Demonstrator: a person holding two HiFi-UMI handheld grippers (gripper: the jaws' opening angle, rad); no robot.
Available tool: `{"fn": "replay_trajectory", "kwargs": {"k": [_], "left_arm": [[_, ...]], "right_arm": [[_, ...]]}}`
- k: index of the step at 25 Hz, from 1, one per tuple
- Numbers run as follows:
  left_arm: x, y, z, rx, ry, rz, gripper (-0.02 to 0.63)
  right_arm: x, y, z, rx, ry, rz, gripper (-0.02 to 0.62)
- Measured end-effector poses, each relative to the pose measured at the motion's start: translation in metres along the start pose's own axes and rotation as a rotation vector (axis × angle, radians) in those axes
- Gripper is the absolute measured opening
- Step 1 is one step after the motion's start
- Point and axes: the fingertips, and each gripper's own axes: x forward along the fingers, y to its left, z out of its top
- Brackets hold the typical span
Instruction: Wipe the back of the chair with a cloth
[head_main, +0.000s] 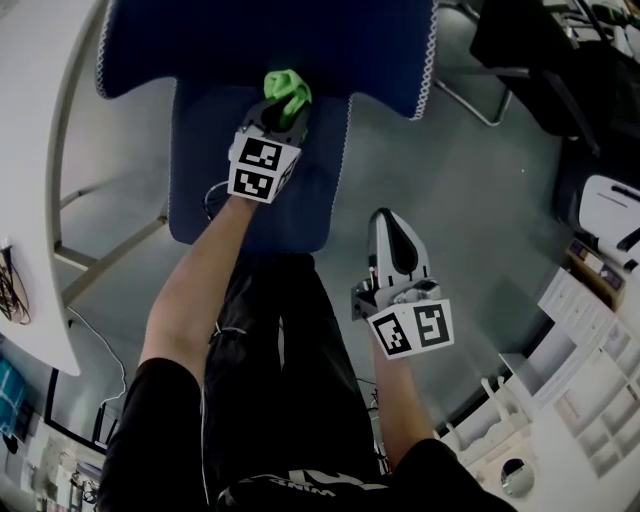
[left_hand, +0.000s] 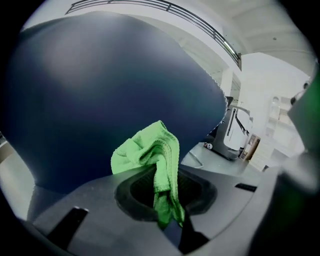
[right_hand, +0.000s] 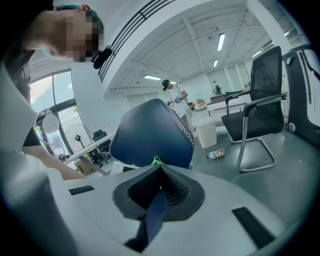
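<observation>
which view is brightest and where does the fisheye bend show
Right gripper view is brightest, ceiling beams curved; head view dim, desk edge bowed; left gripper view mostly dark navy chair back, green cloth sharp, right edge blurred.

Around me lie a grey floor (head_main: 480, 230) and, at my left, a white desk (head_main: 30, 150). A black chair (right_hand: 265, 75) stands on a metal frame, with strip lights (right_hand: 220, 42) overhead.
</observation>
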Motion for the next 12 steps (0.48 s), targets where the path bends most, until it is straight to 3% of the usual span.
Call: {"fn": "replay_trajectory", "kwargs": {"k": [8, 12], "left_arm": [[0.029, -0.08, 0.016, 0.003, 0.002, -0.174, 0.067], [0.027, -0.095, 0.021, 0.0, 0.008, -0.208, 0.068]], "right_arm": [[-0.01, -0.008, -0.003, 0.013, 0.0, -0.008, -0.003], [-0.014, -0.007, -0.001, 0.017, -0.007, -0.01, -0.003]]}}
